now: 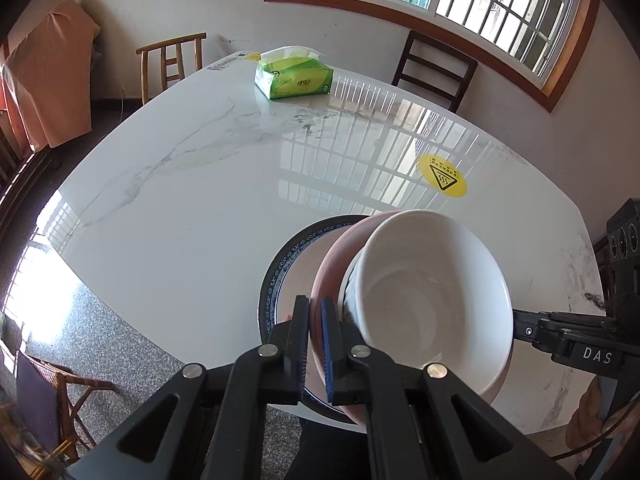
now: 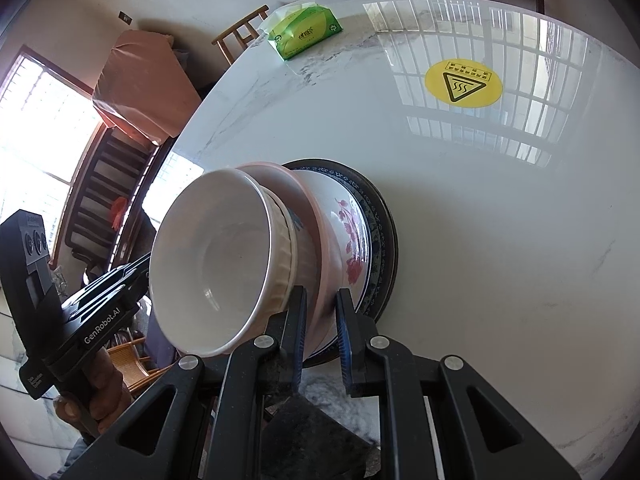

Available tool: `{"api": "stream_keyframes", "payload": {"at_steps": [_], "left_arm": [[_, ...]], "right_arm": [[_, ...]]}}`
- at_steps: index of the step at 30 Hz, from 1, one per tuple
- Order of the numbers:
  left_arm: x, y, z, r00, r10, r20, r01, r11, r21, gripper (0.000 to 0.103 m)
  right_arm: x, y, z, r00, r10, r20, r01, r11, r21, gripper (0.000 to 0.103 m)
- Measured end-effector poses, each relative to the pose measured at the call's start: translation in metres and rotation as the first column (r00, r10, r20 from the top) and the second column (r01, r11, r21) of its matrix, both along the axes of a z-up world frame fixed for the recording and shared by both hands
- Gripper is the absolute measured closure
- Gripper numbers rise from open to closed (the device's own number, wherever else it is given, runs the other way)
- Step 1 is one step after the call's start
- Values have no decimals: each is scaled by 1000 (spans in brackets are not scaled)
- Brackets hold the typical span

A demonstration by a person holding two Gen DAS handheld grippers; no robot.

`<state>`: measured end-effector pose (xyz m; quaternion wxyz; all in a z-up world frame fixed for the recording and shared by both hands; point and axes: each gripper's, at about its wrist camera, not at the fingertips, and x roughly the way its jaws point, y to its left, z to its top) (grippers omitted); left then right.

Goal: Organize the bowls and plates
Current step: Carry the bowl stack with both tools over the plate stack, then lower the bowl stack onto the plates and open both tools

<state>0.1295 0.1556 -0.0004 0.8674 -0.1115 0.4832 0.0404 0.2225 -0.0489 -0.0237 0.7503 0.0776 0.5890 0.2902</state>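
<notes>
A stack of dishes stands at the near edge of the white marble table [image 1: 192, 200]: a blue-patterned plate [image 1: 280, 264] at the bottom, a pink flowered bowl [image 1: 332, 264] on it, and a white ribbed bowl [image 1: 432, 292] nested inside. My left gripper [image 1: 315, 312] is shut on the pink bowl's rim on one side. My right gripper [image 2: 322, 308] is shut on the pink bowl's [image 2: 320, 216] opposite rim, beside the white bowl [image 2: 216, 260] and over the plate [image 2: 380, 216]. Whether the bowls are lifted off the plate I cannot tell.
A green tissue pack [image 1: 294, 76] lies at the table's far side, also in the right wrist view [image 2: 306, 32]. A yellow hot-surface sticker [image 1: 442, 176] is on the tabletop. Wooden chairs [image 1: 172, 64] stand around the table, a dark chair [image 1: 434, 72] under the window.
</notes>
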Motion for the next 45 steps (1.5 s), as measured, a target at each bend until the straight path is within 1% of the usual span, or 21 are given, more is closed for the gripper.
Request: {"api": "stream_keyframes", "payload": {"at_steps": [9,12,15,19,23,26,29,31,32,33,36,39,42,45], "left_arm": [[1,0,-1,1000,-1,21,0,1000,17,98],[-3,1,2,999,8,53,-9,999,31,95],[-6,1,6,997,7,81,-11,999,43,95],[-11,0,10,995,11,101,-18,997,69,87],[-15,1,10,995,12,104,-19,998,64,83],[-20,0,12,993,9,118,-18,997,75,78],[-24,-2,16,990,13,143,-27,995,99,78],[-27,-4,18,987,12,158,-31,993,117,78],[-29,-5,19,986,15,166,-36,991,126,78],[-31,-6,20,985,16,172,-39,990,133,78],[-36,-7,22,982,14,186,-43,988,150,78],[-43,-7,22,979,14,205,-47,986,160,78],[-50,-5,23,969,26,246,-64,986,151,78],[-57,-2,23,963,28,268,-67,988,139,78]], "right_arm": [[4,2,-1,1000,-2,14,2,1000,3,89],[4,2,-1,1000,-4,17,4,1000,8,88],[3,2,0,999,-6,37,6,1000,14,87],[3,1,-2,998,-20,53,19,999,33,86],[3,0,-4,997,-37,63,34,998,55,86],[2,0,-3,996,-43,82,38,998,57,86],[-2,0,0,993,-50,110,43,997,63,86],[-4,-1,3,989,-57,137,50,997,55,82],[-6,-2,4,987,-61,149,53,997,57,77],[-8,-2,5,985,-65,161,57,997,57,74],[-10,-3,7,978,-74,193,67,997,47,70],[-13,-6,7,977,-88,196,77,995,65,70],[-20,-6,10,969,-97,228,86,994,60,67],[-31,-8,12,957,-117,264,99,992,81,64]]}}
